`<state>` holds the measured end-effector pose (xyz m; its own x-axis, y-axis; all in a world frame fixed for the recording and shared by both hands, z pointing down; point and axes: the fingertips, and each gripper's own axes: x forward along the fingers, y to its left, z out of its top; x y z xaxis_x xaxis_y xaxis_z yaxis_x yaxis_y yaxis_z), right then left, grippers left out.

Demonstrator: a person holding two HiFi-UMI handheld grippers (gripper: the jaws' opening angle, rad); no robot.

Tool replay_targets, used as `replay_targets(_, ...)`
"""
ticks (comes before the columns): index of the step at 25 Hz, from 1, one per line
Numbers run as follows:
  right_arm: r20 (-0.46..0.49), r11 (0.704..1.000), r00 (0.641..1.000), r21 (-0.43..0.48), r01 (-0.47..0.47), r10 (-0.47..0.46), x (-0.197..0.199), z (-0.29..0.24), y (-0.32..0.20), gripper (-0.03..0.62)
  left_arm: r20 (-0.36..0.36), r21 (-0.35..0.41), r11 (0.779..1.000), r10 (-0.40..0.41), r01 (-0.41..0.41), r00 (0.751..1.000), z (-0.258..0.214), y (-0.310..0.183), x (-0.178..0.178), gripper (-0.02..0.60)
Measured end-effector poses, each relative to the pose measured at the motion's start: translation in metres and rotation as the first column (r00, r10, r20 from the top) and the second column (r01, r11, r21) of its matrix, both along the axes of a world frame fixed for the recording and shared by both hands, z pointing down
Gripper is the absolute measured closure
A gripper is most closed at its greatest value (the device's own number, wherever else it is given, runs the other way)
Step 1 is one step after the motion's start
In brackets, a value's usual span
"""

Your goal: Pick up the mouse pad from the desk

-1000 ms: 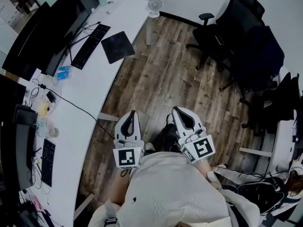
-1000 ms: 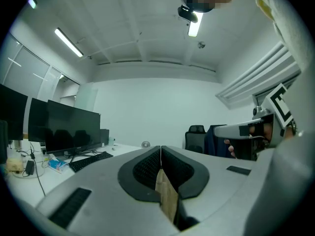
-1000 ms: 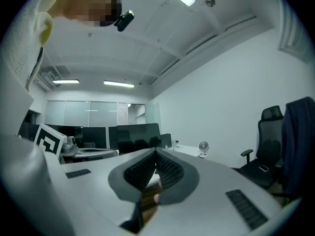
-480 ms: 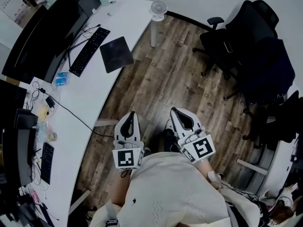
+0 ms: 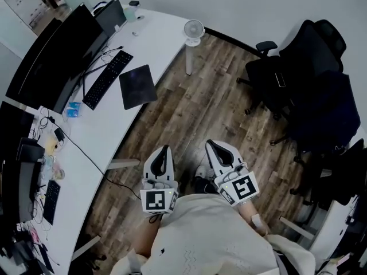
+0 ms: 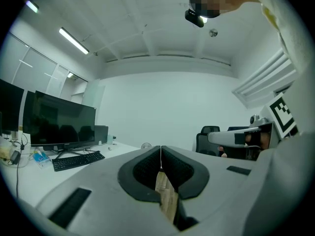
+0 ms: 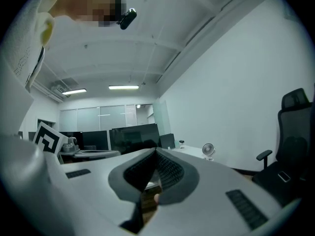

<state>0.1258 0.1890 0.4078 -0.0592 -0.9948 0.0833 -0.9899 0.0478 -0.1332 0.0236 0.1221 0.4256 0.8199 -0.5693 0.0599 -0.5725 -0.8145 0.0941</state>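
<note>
Left gripper: jaws closed, nothing between them, low over the floor.
Right gripper: jaws closed too, empty, just beside the left.
Mouse pad: dark, flat on the desk, at its near edge, beside the keyboard, well apart from both grippers.
Fan: upright at the desk's end.

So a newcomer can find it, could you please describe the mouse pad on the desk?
Start at the white curved desk on the left. Right of the black keyboard, at the desk's floor-side edge, lies the mouse pad: the only flat, plain dark square.
</note>
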Motion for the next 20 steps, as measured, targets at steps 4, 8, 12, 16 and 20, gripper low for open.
replay_targets(4, 0.004, 1.0, 1.0, 0.018, 0.005, -0.005, 0.032, 0.001, -0.007, 0.592, -0.01, 0.015, 0.999, -0.033, 0.033, 0.999, -0.001, 0.0, 0.022, 0.566)
replay_targets(8, 0.068, 0.999, 0.998, 0.038, -0.018, 0.015, 0.048, 0.0, -0.007, 0.592, -0.007, 0.013, 0.997, -0.077, 0.077, 0.997, -0.001, -0.006, 0.02, 0.568)
replay_targets(12, 0.083, 1.0, 0.997, 0.02, -0.004, 0.003, 0.052, 0.006, -0.013, 0.592, 0.001, -0.016, 0.992, -0.124, 0.124, 0.992, 0.006, -0.018, 0.014, 0.566)
replay_targets(16, 0.071, 1.0, 0.997, 0.008, -0.007, 0.006, 0.056, 0.012, -0.021, 0.592, 0.017, -0.032, 0.991, -0.131, 0.131, 0.991, 0.019, -0.03, 0.016, 0.566)
replay_targets(20, 0.062, 1.0, 0.998, -0.015, -0.024, 0.024, 0.06, 0.016, -0.027, 0.592, 0.001, -0.055, 0.993, -0.105, 0.105, 0.994, 0.025, -0.039, 0.03, 0.566)
